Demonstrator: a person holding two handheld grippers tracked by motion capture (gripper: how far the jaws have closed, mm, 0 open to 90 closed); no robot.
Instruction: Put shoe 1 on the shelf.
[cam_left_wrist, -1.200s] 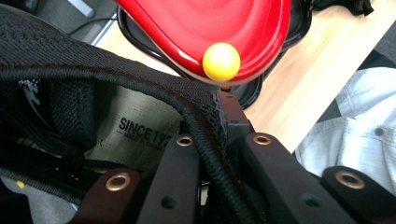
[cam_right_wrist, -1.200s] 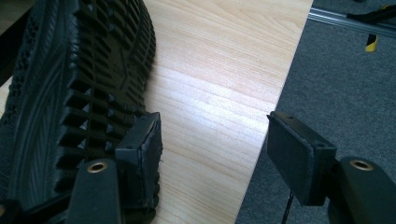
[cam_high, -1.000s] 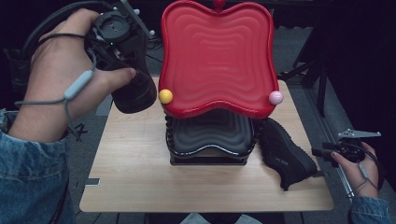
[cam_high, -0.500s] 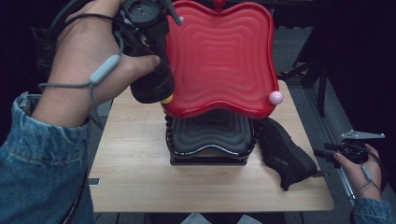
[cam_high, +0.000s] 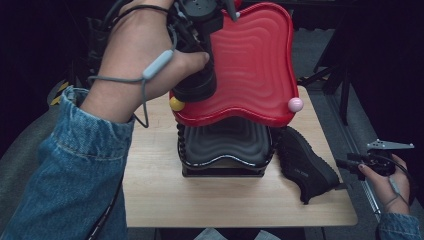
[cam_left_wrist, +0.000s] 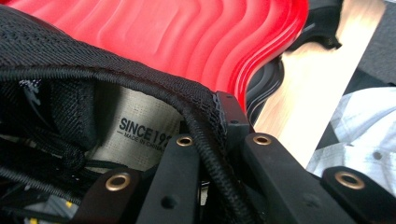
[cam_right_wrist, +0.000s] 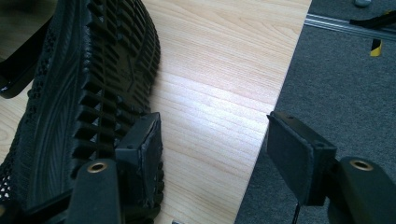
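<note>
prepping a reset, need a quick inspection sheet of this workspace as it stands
surface: light wooden table, bare at the front
job's things: black mesh shoe, collar clamped, over the red wavy plastic tray; second black shoe lying on the table to the right
clutter: black ribbed tray under the red one
grippers: left gripper shut on the shoe's collar; right gripper open at the table's right edge
cables: grey cord across the left hand
surroundings: grey carpet
</note>
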